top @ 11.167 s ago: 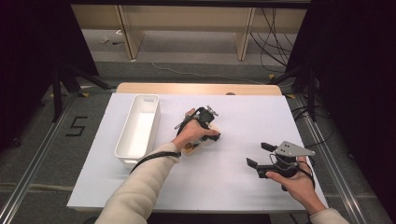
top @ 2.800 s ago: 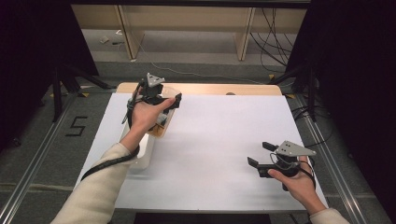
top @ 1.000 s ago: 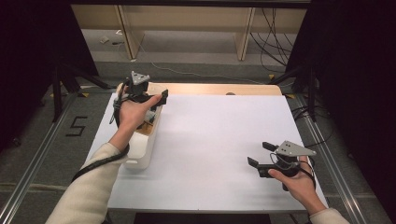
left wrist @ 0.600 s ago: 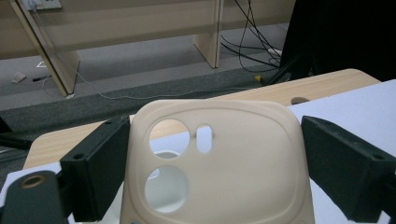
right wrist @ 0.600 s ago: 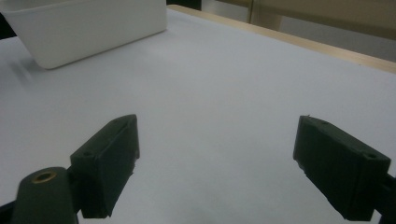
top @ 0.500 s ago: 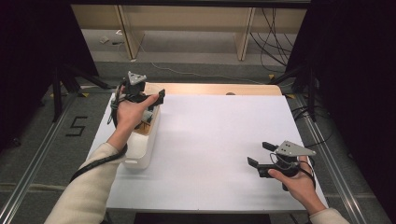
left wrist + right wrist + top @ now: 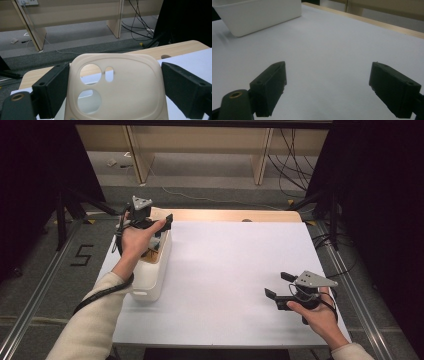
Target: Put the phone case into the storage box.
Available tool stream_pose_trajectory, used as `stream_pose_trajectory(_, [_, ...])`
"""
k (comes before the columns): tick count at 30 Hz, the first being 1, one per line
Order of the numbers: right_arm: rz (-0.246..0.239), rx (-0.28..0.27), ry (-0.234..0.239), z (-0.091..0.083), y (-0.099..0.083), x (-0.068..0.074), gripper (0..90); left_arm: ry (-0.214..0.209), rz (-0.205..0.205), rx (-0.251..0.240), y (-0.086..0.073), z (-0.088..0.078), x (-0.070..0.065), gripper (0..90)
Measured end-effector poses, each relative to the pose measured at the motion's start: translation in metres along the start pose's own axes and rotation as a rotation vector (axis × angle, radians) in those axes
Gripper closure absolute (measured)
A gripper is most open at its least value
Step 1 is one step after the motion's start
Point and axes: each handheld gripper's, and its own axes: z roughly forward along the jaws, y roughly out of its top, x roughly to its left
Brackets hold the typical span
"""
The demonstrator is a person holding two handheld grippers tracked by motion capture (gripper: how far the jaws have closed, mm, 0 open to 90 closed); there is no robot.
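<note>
high view: the white bin stands on the white table along its left edge and serves as the landmark here. the person's left hand holds the left gripper over the far end of the bin, its grey three-cornered plate uppermost and its cable trailing back along the pale sleeve. inside the bin's far end, under the hand, something tan and white is partly hidden; what it is cannot be told from this angle.

left gripper view: the left gripper has its two black jaws closed against the sides of a cream phone case, which stands upright between them with its camera cut-outs toward the upper left. beyond the case lie a wooden strip of tabletop and grey floor.

high view: the right gripper rests in the person's right hand, well to the right of the bin, near the table's front right corner.

right gripper view: the right gripper has its jaws spread wide with only bare white surface between them; the bin sits far off at upper left.
</note>
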Motion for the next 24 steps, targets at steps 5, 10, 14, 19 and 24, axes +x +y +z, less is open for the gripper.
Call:
stream_pose_trajectory(5, [0.001, 0.001, 0.000, 0.000, 0.000, 0.000, 15.4, 0.005, -0.006, 0.002, -0.003, 0.001, 0.003, 11.0])
stream_pose_trajectory(10, [0.001, 0.000, 0.000, 0.000, 0.000, 0.000, 15.4, 0.010, -0.009, 0.002, -0.004, 0.003, 0.006, 11.1])
stream_pose_trajectory(14, [0.000, 0.000, 0.000, 0.000, 0.000, 0.000, 15.3, 0.012, -0.013, -0.003, -0.004, 0.003, 0.007, 11.1])
stream_pose_trajectory(19, [0.001, 0.000, -0.002, -0.001, 0.000, -0.001, 15.3, 0.020, -0.020, -0.007, -0.006, 0.005, 0.008, 11.0])
stream_pose_trajectory(24, [-0.001, 0.001, -0.001, -0.001, 0.000, -0.001, 15.4, 0.029, -0.022, -0.008, -0.007, 0.005, 0.011, 11.0])
